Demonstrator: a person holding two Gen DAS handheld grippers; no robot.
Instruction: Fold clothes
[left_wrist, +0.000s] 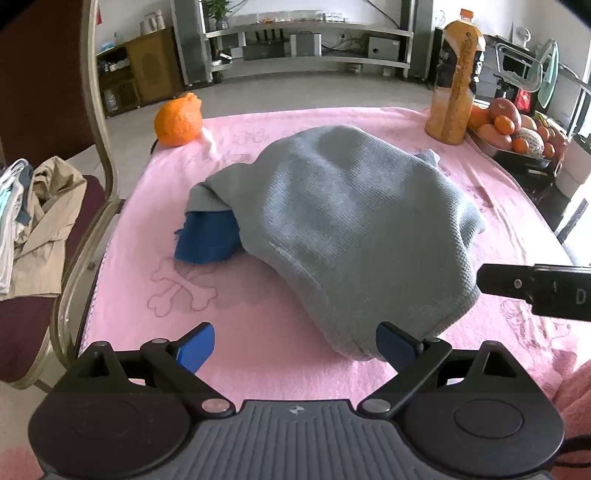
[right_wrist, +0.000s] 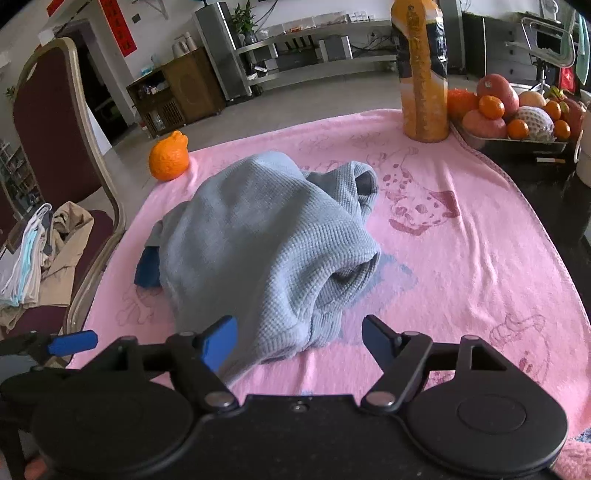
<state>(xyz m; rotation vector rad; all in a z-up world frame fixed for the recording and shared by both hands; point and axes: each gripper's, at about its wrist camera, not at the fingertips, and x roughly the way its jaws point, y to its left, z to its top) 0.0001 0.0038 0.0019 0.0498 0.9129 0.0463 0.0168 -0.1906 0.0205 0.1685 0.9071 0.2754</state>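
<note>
A crumpled grey sweater (left_wrist: 343, 229) is lying on a pink blanket (left_wrist: 258, 354); both grippers' jaws are standing wide, holding nothing.

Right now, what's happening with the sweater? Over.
Left gripper and right gripper: jaws open, empty. Grey sweater heaped, unfolded, over blue cloth. Orange and juice bottle stand clear.

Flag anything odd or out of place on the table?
The grey sweater lies in a rumpled heap on the pink blanket, draped over a blue cloth that pokes out at its left. A lone orange sits at the blanket's far-left edge, apart from the fruit tray.
</note>
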